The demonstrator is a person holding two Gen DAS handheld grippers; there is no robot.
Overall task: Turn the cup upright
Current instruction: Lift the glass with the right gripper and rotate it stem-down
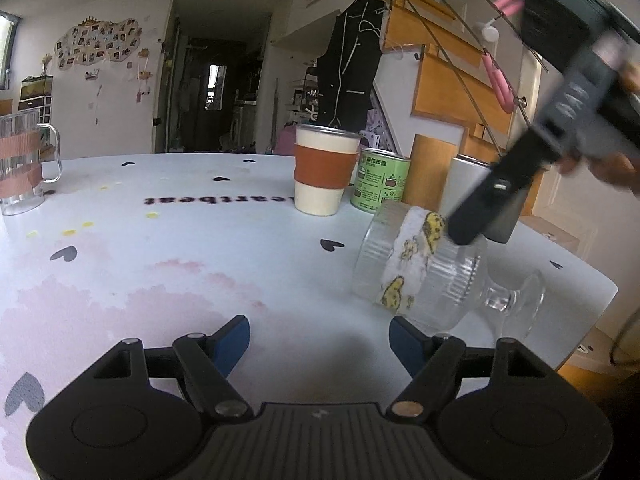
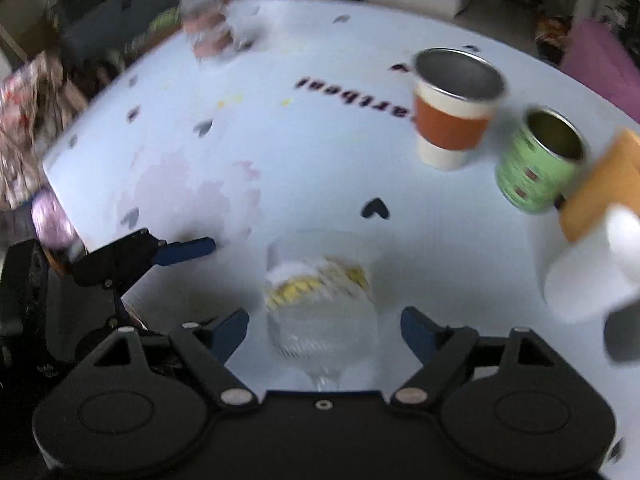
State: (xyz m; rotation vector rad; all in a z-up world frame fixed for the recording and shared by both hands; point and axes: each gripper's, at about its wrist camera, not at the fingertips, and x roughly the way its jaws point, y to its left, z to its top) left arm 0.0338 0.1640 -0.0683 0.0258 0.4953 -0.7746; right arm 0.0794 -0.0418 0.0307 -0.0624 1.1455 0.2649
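A clear ribbed stemmed glass cup (image 1: 416,270) with a white band of yellow prints lies on its side on the white table (image 1: 240,264), mouth to the left, foot to the right. My left gripper (image 1: 320,340) is open and empty, just left of the cup. My right gripper (image 2: 324,330) is open, its blue fingers on either side of the cup's bowl (image 2: 320,312), not touching it. In the left wrist view the right gripper (image 1: 466,224) comes down from the upper right onto the cup. The right wrist view is blurred.
A white cup with an orange sleeve (image 1: 324,168), a green can (image 1: 380,184) and a grey container (image 1: 464,180) stand behind the lying cup. A glass pitcher (image 1: 20,160) stands far left. The table edge (image 1: 592,320) runs close on the right.
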